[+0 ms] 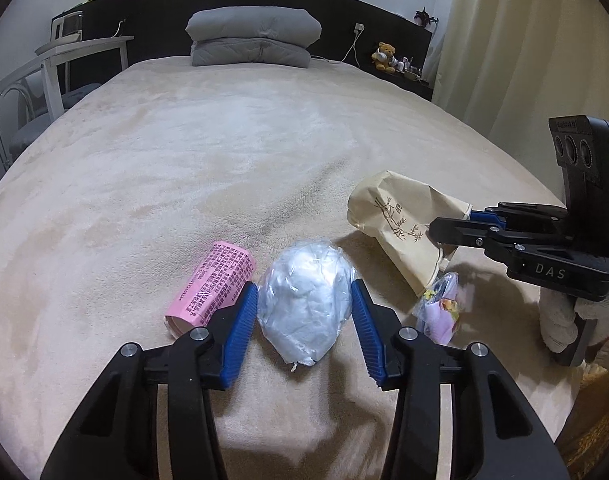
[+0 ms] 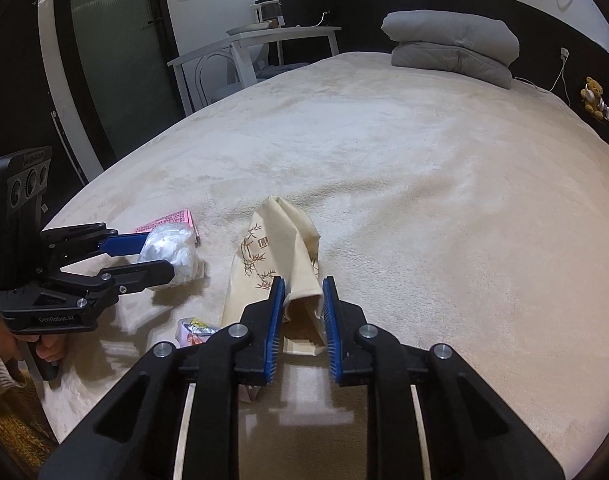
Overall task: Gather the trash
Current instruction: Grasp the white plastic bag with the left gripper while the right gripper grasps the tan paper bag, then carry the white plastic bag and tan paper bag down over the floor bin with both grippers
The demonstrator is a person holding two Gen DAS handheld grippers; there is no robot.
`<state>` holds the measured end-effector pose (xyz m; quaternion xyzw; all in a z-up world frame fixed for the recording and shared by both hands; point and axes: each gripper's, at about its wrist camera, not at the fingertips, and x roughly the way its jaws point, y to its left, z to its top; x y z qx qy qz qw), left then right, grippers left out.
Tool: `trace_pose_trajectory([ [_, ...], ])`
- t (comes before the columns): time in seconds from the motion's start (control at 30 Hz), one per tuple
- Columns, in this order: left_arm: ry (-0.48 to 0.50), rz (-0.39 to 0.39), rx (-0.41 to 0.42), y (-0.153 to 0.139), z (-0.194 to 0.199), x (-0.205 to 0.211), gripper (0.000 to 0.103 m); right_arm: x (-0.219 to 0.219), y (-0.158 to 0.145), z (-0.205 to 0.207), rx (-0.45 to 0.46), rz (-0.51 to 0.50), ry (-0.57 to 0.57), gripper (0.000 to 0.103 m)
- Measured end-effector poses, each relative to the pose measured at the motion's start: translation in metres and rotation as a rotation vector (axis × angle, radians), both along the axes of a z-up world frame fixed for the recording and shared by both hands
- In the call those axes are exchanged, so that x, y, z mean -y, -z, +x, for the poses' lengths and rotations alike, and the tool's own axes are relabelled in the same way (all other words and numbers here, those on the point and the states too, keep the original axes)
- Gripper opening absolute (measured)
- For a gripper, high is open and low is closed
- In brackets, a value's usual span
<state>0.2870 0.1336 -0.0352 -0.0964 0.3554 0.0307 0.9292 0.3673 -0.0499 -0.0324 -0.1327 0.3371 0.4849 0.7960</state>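
The left black two-finger gripper with ribbed blue pads (image 1: 304, 320) is reaching forward low over the bed, its fingers pointing toward twelve o'clock in its own wrist view; its jaws are standing apart, one blue pad (image 1: 240, 332) at nine o'clock and the other at three o'clock of the crumpled white plastic bag (image 1: 306, 304) lying between them, both touching or nearly touching its sides; a bare hand (image 2: 44, 350) is gripping its handle from below. The right black two-finger gripper with ribbed blue pads (image 2: 303, 312) is pointing toward twelve o'clock in its own view, jaws narrowed around the open end of the beige paper bag with bamboo print (image 2: 272, 264); a hand in a white knit glove (image 1: 560, 320) is holding its handle.
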Motion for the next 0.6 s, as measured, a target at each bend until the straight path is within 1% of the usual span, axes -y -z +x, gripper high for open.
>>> trace_pose_trajectory([
  [0.23,-0.013,-0.017,0.041,-0.012,-0.013,0.005,0.046,0.023,-0.023,-0.017,0.055,0.046,0.061,0.018],
  [0.3,-0.017,-0.022,0.054,-0.016,-0.018,0.008,0.046,0.031,-0.028,-0.022,0.057,0.062,0.079,0.018],
  [0.43,-0.032,-0.039,0.088,-0.026,-0.031,0.012,0.046,0.046,-0.038,-0.036,0.078,0.081,0.109,0.018],
  [0.6,-0.037,-0.061,0.134,-0.039,-0.052,0.021,0.046,0.060,-0.049,-0.057,0.103,0.092,0.121,0.018],
])
